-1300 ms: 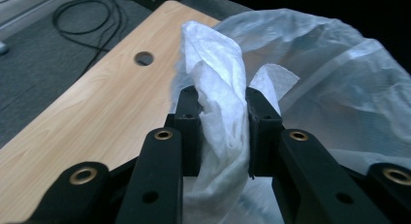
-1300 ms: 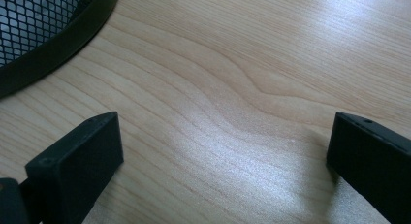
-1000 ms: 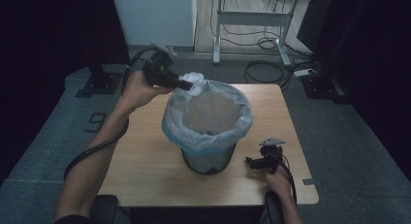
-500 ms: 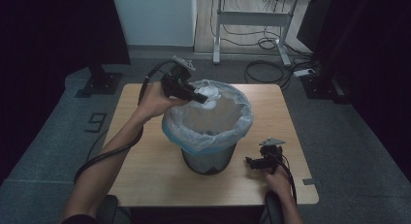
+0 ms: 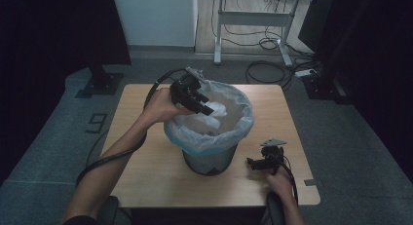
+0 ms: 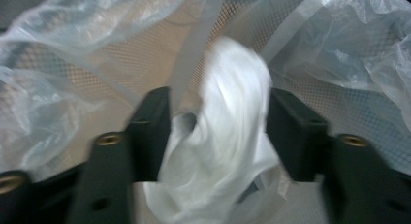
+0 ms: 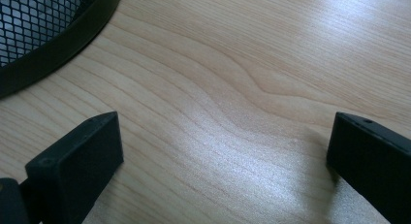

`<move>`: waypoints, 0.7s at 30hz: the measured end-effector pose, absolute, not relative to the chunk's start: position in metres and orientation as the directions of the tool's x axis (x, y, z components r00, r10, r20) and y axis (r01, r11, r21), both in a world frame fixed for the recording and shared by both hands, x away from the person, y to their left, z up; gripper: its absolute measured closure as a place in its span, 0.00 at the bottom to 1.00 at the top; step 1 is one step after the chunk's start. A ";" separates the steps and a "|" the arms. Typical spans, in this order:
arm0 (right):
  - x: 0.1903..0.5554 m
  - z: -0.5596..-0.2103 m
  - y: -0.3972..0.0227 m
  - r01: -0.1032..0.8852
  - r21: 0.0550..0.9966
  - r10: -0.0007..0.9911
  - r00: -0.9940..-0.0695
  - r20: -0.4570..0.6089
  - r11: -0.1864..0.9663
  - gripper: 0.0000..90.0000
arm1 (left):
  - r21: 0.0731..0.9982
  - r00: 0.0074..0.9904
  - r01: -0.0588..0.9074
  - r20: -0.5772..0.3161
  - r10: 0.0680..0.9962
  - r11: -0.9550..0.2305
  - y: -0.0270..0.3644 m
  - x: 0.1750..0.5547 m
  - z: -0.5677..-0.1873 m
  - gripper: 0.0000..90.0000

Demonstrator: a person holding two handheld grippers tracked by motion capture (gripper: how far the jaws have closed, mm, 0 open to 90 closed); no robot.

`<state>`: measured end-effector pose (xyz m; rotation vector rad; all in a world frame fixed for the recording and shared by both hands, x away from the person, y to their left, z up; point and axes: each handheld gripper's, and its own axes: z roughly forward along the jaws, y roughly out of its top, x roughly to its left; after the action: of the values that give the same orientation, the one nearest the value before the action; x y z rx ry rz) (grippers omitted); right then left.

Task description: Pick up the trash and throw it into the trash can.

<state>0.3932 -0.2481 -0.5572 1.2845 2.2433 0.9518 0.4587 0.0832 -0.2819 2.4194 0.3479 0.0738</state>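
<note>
Your left gripper, above centre in the high view, has just been opening its jaws; the crumpled white tissue wad sits loose between them, above the plastic-lined black mesh bin. The right gripper rests wide on the wooden worktop.

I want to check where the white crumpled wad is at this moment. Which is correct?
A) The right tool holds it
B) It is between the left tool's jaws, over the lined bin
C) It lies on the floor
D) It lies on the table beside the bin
B: the white wad sits between the jaws of the left tool above the bag-lined bin; those jaws have just been opening, no longer pressing it.
</note>
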 end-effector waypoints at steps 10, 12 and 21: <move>0.393 -0.557 -0.248 0.601 0.718 0.862 -0.507 0.003 0.351 0.00 | 0.665 0.956 0.226 -0.011 0.293 -0.712 0.085 0.457 -0.276 0.16; 0.393 -0.557 -0.248 0.601 0.718 0.862 -0.507 0.003 0.351 0.00 | 0.671 0.955 0.230 -0.015 0.297 -0.704 0.087 0.457 -0.274 0.16; 0.393 -0.557 -0.248 0.601 0.718 0.862 -0.507 0.003 0.351 0.00 | 0.705 0.938 0.255 -0.015 0.346 -0.662 0.103 0.457 -0.263 0.07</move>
<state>0.3932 -0.2481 -0.5572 1.2845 2.2434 0.9517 0.4566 0.1027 -0.2630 2.3265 0.4227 0.1535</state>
